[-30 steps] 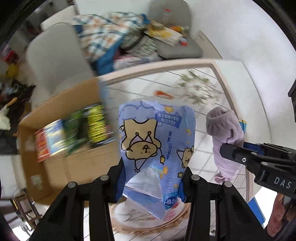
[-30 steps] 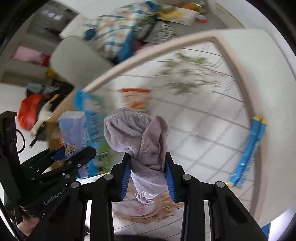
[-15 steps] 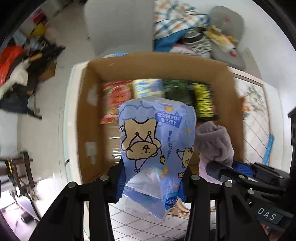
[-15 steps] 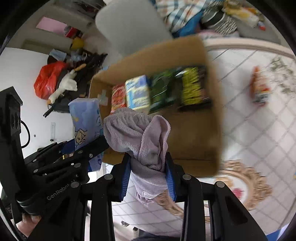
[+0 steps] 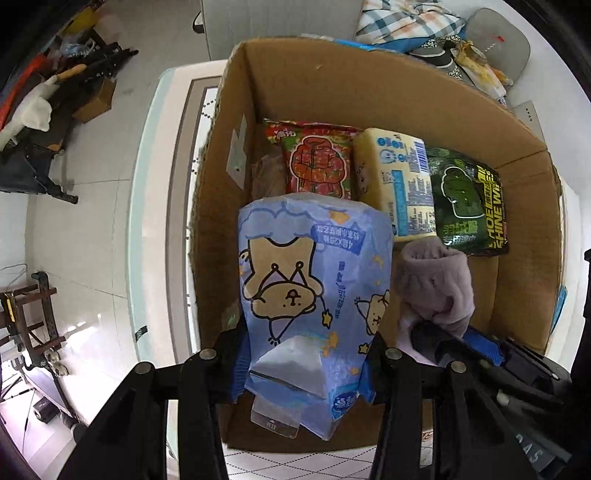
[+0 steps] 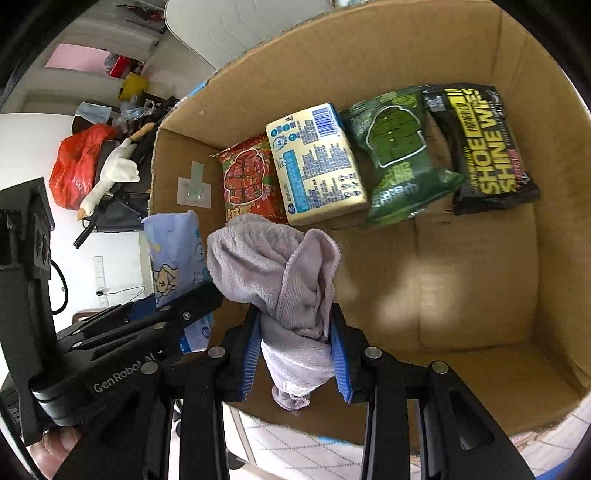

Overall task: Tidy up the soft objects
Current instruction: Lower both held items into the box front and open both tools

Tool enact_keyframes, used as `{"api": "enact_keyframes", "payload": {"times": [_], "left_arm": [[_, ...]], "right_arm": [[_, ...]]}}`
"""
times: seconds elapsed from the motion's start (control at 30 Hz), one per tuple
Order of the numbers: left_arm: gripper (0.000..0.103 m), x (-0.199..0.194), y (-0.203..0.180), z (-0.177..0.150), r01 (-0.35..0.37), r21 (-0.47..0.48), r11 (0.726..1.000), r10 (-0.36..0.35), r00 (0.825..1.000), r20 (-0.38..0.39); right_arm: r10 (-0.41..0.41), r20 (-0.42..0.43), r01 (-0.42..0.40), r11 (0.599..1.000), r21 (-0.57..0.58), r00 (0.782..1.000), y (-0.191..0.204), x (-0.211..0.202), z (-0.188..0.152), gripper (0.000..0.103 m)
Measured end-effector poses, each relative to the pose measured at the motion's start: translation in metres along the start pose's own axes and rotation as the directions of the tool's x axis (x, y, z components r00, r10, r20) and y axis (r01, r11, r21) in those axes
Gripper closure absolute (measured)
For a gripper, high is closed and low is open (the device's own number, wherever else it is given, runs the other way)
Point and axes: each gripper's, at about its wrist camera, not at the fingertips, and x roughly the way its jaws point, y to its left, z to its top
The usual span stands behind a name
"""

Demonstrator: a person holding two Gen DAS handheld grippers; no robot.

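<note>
An open cardboard box (image 5: 332, 81) fills both views from above. My left gripper (image 5: 306, 350) hangs over its near left part with a blue cartoon-print tissue pack (image 5: 314, 295) between its pads; the jaws are opening, and the pack still sits between them. Beside it on the right, my right gripper (image 6: 295, 350) is shut on a bunched lilac towel (image 6: 273, 266), held above the bare box floor (image 6: 480, 295). Along the far wall lie a red pack (image 5: 317, 166), a pale yellow pack (image 5: 399, 177), a green pack (image 5: 461, 192) and black shoe-shine wipes (image 6: 484, 147).
The box stands on a table with a tile-pattern cloth (image 5: 295, 465) and a white rim (image 5: 147, 184). A white chair (image 6: 229, 26) and a plaid cloth (image 5: 402, 18) lie beyond the box. Bags and clutter (image 6: 92, 158) sit on the floor to the left.
Both grippers have swung left from over the table to above the box and sunk toward it, still carrying the tissue pack and the towel. The box now fills both views.
</note>
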Motion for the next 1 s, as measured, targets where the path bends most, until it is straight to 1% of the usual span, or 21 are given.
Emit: {"api": "enact_keyframes", "payload": {"times": [0.1,0.13,0.17,0.2,0.23,0.27,0.4,0.47,0.53,0.6,0.63,0.67,0.7,0.73,0.8,0.87,0.9,0.93,1.0], "left_arm": [[0.057,0.005,0.004,0.002,0.017,-0.016,1.0,-0.017,1.0,-0.023],[0.055,0.005,0.006,0.002,0.02,-0.02,1.0,-0.021,0.999,-0.028],[0.052,0.005,0.008,0.002,0.018,-0.027,0.999,-0.019,0.999,-0.029],[0.052,0.006,0.009,0.002,0.028,-0.032,0.999,-0.029,0.999,-0.026],[0.047,0.004,0.009,0.002,0.041,-0.036,0.999,-0.041,0.999,-0.023],[0.045,0.002,0.008,0.001,0.052,-0.038,0.998,-0.052,0.998,-0.018],[0.034,-0.009,0.003,-0.005,0.038,-0.019,0.999,-0.037,0.999,0.011],[0.024,-0.013,0.003,-0.009,0.037,-0.015,0.999,-0.037,0.999,0.026],[0.016,-0.018,0.003,-0.013,0.039,-0.017,0.999,-0.038,0.998,0.04],[0.013,-0.023,0.005,-0.019,0.052,-0.034,0.998,-0.05,0.997,0.051],[0.009,-0.025,0.003,-0.021,0.053,-0.039,0.998,-0.051,0.997,0.058],[0.007,-0.029,0.003,-0.025,0.05,-0.043,0.998,-0.046,0.996,0.073],[0.007,-0.034,0.002,-0.029,0.042,-0.046,0.998,-0.038,0.995,0.094],[0.006,-0.038,0.003,-0.033,0.032,-0.049,0.998,-0.026,0.994,0.109],[0.004,-0.049,0.002,-0.042,0.019,-0.054,0.998,-0.011,0.989,0.144],[0.004,-0.058,0.001,-0.05,0.014,-0.057,0.998,-0.004,0.985,0.175],[0.004,-0.061,0.0,-0.053,0.009,-0.055,0.998,0.001,0.982,0.19],[0.004,-0.065,-0.002,-0.056,0.003,-0.055,0.998,0.009,0.979,0.205],[0.004,-0.074,-0.004,-0.064,-0.001,-0.053,0.999,0.013,0.973,0.229]], "right_arm": [[0.004,-0.018,-0.004,1.0,-0.023,1.0,0.004,0.009,0.002,0.062],[-0.002,-0.021,0.001,1.0,-0.025,1.0,0.003,0.01,0.003,0.058],[-0.018,-0.024,0.017,1.0,-0.025,1.0,0.002,0.011,0.003,0.049],[-0.025,-0.024,0.025,0.999,-0.023,0.999,0.003,0.012,0.004,0.045],[-0.027,-0.021,0.027,0.999,-0.021,0.999,0.001,0.011,0.005,0.035],[-0.03,-0.02,0.03,0.999,-0.022,0.999,-0.002,0.01,0.007,0.032],[-0.074,-0.011,0.073,0.996,-0.047,0.997,-0.007,0.0,0.008,0.032],[-0.094,-0.009,0.094,0.994,-0.054,0.996,-0.01,-0.006,0.005,0.032],[-0.114,-0.002,0.113,0.991,-0.071,0.994,-0.012,-0.013,0.003,0.032],[-0.157,0.015,0.158,0.983,-0.09,0.987,-0.013,-0.021,0.0,0.032],[-0.185,0.025,0.187,0.977,-0.107,0.982,-0.013,-0.025,-0.003,0.03],[-0.208,0.035,0.21,0.97,-0.12,0.978,-0.013,-0.029,-0.006,0.027],[-0.224,0.043,0.228,0.965,-0.129,0.974,-0.012,-0.031,-0.008,0.025],[-0.253,0.054,0.258,0.955,-0.143,0.966,-0.011,-0.035,-0.011,0.021],[-0.288,0.073,0.296,0.942,-0.16,0.955,-0.011,-0.042,-0.017,0.019],[-0.343,0.09,0.354,0.918,-0.18,0.935,-0.012,-0.048,-0.023,0.008],[-0.358,0.097,0.37,0.911,-0.184,0.929,-0.013,-0.051,-0.026,0.005],[-0.374,0.107,0.388,0.903,-0.186,0.921,-0.013,-0.054,-0.029,0.003],[-0.403,0.124,0.42,0.888,-0.187,0.907,-0.013,-0.059,-0.036,0.003]]}}
